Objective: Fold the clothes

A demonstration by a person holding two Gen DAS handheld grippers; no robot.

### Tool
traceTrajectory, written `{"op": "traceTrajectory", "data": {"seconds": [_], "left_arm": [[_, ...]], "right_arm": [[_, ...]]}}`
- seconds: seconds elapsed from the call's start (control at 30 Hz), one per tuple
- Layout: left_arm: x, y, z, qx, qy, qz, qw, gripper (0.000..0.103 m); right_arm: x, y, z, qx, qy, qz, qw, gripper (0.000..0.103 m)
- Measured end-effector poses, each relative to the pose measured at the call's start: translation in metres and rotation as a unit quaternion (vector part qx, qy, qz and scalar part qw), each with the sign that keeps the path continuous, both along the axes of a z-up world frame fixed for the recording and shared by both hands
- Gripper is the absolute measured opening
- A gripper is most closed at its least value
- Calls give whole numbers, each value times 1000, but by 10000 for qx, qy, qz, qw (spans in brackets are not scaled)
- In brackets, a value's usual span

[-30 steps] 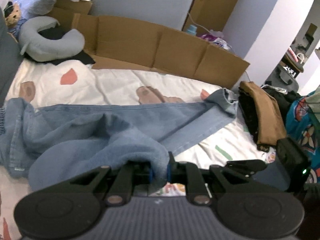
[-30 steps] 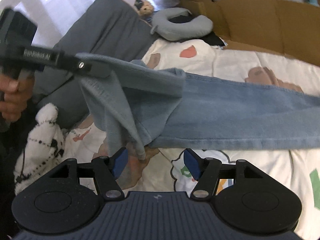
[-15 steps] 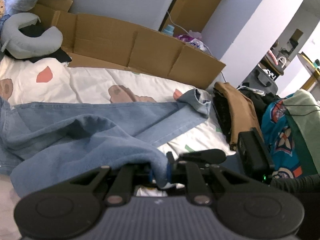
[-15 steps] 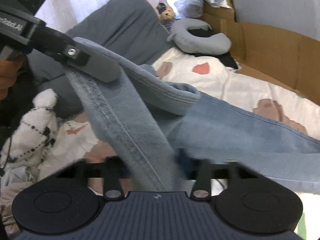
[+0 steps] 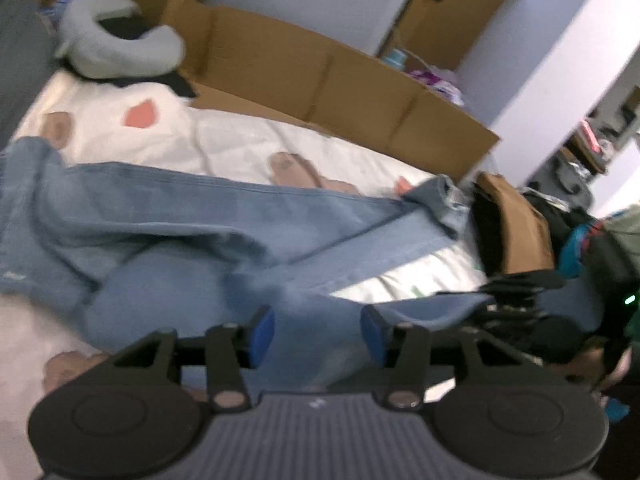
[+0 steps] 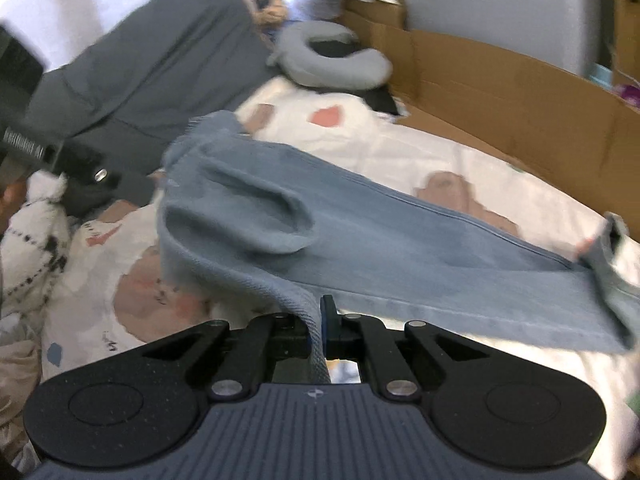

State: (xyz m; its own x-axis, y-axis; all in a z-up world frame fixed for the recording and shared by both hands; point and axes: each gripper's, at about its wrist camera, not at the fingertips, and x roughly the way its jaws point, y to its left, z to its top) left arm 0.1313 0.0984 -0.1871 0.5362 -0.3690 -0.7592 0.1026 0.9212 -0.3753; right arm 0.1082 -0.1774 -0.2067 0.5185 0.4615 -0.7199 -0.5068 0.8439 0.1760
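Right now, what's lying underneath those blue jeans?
The jeans lie across a white bedspread printed with pink and brown shapes. Whatever sits directly beneath the denim is covered, so I cannot tell.

Jeans (image 5: 224,216) are lying lengthwise across the bed (image 5: 240,140). A neck pillow (image 5: 116,46) is resting at the head end, cardboard (image 5: 320,76) is standing behind, folded clothes (image 5: 516,224) are sitting beside the hems.

We see light-blue jeans (image 6: 400,236) stretched across the bed, legs together, waist end bunched & lifted.
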Motion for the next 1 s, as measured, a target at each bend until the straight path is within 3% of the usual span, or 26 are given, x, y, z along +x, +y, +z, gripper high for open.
{"op": "traceTrajectory", "data": {"seconds": [0.17, 0.33, 0.5, 0.73, 1.0], "left_arm": [[-13, 25, 2, -144, -57, 404, 9991, 50], [-27, 51, 3, -18, -16, 753, 9972, 51], [-44, 82, 9, 107, -118, 1363, 9905, 50], [-73, 118, 17, 34, -292, 1840, 9825, 51], [-90, 138, 0, 180, 36, 2195, 9754, 52]], "right_arm": [[5, -36, 22, -359, 0, -339, 9988, 3], [14, -69, 41, -628, -1, -704, 9955, 3], [25, -101, 58, -825, 16, -1152, 9899, 2], [37, -137, 74, -1086, -1, -1511, 9825, 2], [48, -179, 87, -1292, -31, -1839, 9744, 2]]}}
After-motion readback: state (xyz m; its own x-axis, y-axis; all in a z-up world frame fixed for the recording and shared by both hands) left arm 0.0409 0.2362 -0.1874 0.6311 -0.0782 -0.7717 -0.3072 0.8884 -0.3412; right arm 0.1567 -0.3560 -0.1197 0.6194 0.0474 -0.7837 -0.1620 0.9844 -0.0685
